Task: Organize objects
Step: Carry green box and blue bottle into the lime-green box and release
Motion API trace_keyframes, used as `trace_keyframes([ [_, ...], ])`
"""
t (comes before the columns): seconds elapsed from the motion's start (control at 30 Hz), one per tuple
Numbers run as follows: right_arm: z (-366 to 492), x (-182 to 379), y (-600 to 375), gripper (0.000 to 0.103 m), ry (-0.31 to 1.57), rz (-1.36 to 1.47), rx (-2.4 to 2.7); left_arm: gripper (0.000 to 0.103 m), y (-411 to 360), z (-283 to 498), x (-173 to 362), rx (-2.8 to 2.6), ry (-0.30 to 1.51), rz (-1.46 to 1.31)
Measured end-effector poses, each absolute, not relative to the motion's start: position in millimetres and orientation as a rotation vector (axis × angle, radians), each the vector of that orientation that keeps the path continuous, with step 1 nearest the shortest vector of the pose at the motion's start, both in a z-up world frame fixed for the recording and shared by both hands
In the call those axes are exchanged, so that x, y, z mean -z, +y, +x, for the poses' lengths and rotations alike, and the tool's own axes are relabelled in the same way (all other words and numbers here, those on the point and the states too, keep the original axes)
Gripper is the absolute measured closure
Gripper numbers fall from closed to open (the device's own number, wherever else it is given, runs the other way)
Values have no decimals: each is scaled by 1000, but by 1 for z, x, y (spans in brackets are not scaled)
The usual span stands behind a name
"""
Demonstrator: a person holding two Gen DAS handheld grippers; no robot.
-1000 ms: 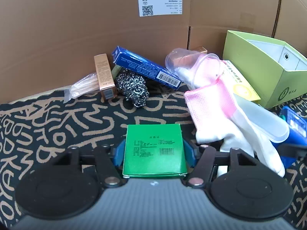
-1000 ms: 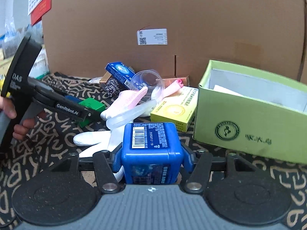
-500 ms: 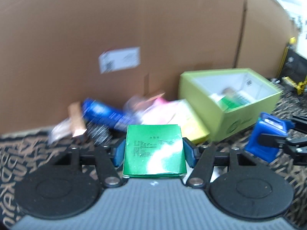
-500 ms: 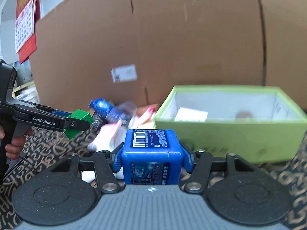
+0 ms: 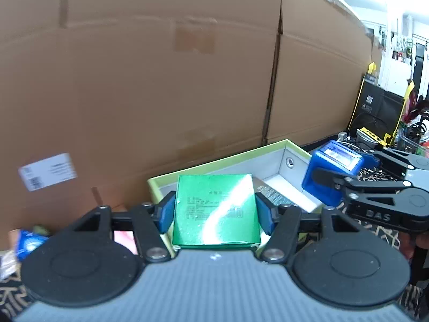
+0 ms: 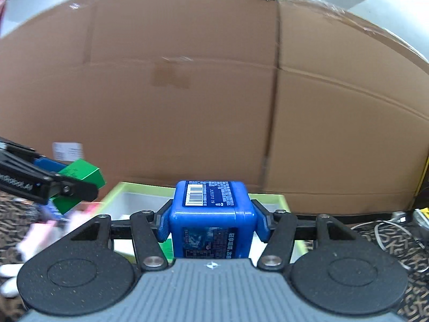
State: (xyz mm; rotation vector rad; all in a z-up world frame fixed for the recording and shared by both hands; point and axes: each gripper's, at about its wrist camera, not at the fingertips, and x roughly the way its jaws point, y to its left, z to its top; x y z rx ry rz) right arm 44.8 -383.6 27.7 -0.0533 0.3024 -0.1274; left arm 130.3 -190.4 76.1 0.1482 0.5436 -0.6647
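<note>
My left gripper (image 5: 215,210) is shut on a flat green box (image 5: 215,210) and holds it in the air just in front of the open light-green box (image 5: 233,158). My right gripper (image 6: 211,221) is shut on a blue plastic container (image 6: 211,214) with a barcode label and holds it over the same light-green box (image 6: 268,197). In the left wrist view the blue container (image 5: 332,170) hangs over the box's right end. In the right wrist view the green box (image 6: 80,178) is at the left. Some items lie inside the light-green box.
A tall cardboard wall (image 5: 161,80) stands right behind the light-green box. Pink and white gloves (image 6: 32,236) and a blue packet (image 5: 29,242) lie on the patterned cloth at the left. Cables (image 6: 388,230) and clutter are at the far right.
Both grippers have lifted their objects off the cloth and carried them up and right to the light-green box. The pile of loose items has slid out of view to the left.
</note>
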Motion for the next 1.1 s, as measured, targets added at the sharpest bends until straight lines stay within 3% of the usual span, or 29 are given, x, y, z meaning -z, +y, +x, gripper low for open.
trace_keyframes([
  [0.2, 88, -5, -413, 41, 380, -73, 168, 42, -253, 161, -46, 620, 605, 192],
  [0.47, 118, 21, -425, 41, 457, -91, 153, 42, -277, 187, -12, 589, 665, 179],
  [0.53, 119, 25, -426, 39, 454, -105, 147, 30, -275, 187, -10, 589, 651, 174],
  [0.57, 118, 25, -425, 36, 445, -122, 154, 14, -273, 185, -9, 583, 639, 171],
  [0.6, 115, 24, -425, 29, 429, -139, 166, 4, -270, 183, -10, 573, 619, 165],
  [0.83, 56, -9, -408, 11, 199, -74, 171, 0, -225, 152, -34, 567, 536, 130],
  [1.1, -9, -23, -358, 5, 33, -14, 67, 0, -153, 111, -65, 515, 507, 56],
])
